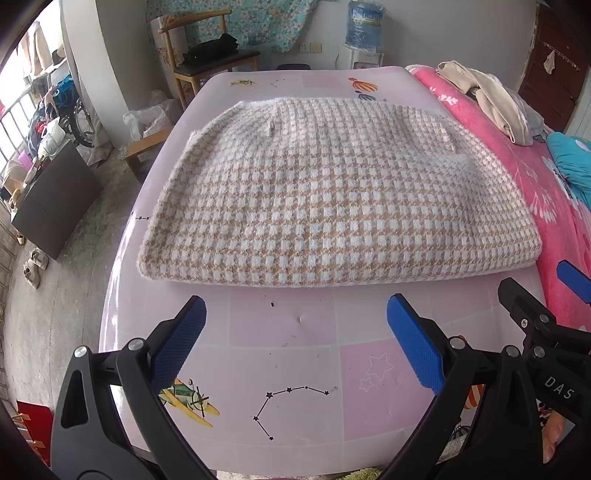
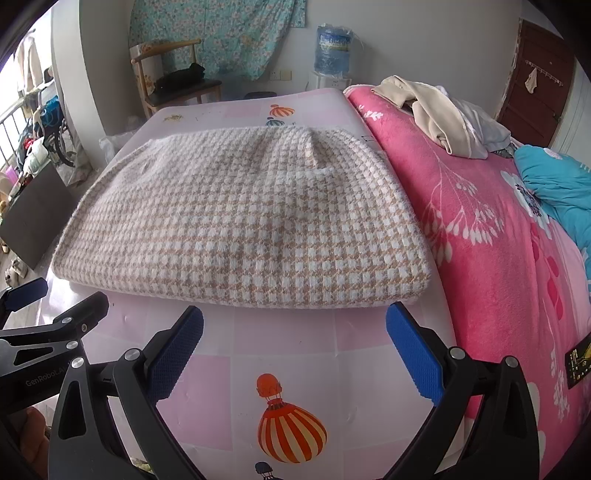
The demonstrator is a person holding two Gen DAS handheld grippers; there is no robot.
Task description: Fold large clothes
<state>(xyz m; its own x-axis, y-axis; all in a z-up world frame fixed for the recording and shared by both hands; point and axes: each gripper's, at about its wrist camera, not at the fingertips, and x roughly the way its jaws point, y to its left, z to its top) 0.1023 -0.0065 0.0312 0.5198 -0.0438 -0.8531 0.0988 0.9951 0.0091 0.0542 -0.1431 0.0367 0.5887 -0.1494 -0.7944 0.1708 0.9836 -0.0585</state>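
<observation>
A beige-and-white houndstooth garment [image 1: 332, 199] lies folded into a thick rectangle on the pink patterned table [image 1: 288, 332]; the right wrist view shows the same garment [image 2: 236, 225] from its right side. My left gripper [image 1: 295, 314] hovers open just in front of the garment's near edge, with nothing between its blue pads. My right gripper [image 2: 295, 325] is open too, close to the near right corner, holding nothing. The right gripper [image 1: 569, 280] also shows at the right edge of the left wrist view, and the left gripper [image 2: 48, 295] at the left edge of the right wrist view.
A pink floral blanket [image 2: 498, 240] covers the bed right of the table, with a heap of cream clothes [image 2: 436, 114] and a teal quilt [image 2: 557, 184] on it. A wooden chair [image 1: 207, 62] and a water dispenser [image 1: 364, 33] stand behind. The table [image 2: 295, 369] drops to the floor on the left.
</observation>
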